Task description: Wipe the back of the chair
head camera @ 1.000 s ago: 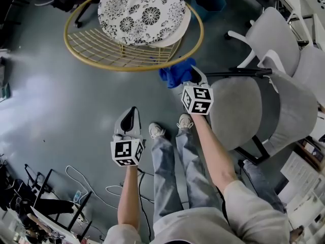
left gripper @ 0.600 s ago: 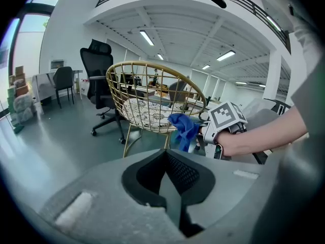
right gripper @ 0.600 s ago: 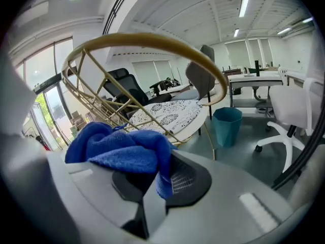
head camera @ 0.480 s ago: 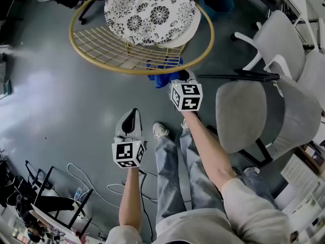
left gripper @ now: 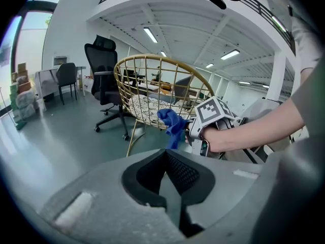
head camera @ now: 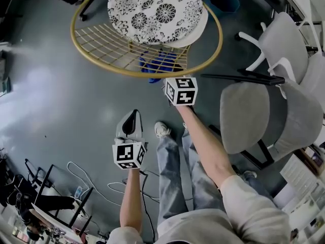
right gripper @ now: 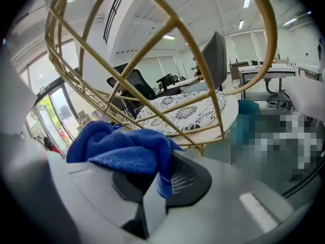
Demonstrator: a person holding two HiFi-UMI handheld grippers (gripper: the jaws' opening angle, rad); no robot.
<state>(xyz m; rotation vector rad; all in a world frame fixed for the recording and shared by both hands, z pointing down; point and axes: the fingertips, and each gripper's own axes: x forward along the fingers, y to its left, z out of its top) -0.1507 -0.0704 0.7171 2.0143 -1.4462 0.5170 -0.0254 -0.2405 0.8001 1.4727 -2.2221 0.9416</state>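
Pinches fluffy blue cloth (right gripper: 119, 149) in right gripper (right gripper: 152, 179), jaws closed onto it, just beside round gold wire chair (head camera: 109, 47) back at 12 o'clock. Holds left gripper (left gripper: 170, 174) at 7 o'clock, jaws pressed together, empty. Floral cushion (head camera: 152, 9) on seat.

Right gripper (head camera: 167, 80) has carried the blue cloth (head camera: 158, 64) away from the grey office chair (head camera: 244, 116) and over to the gold wire chair (head camera: 96, 39). Cloth now shows through the bars of the wire back, at the rim. A second ago I had it clear of them.
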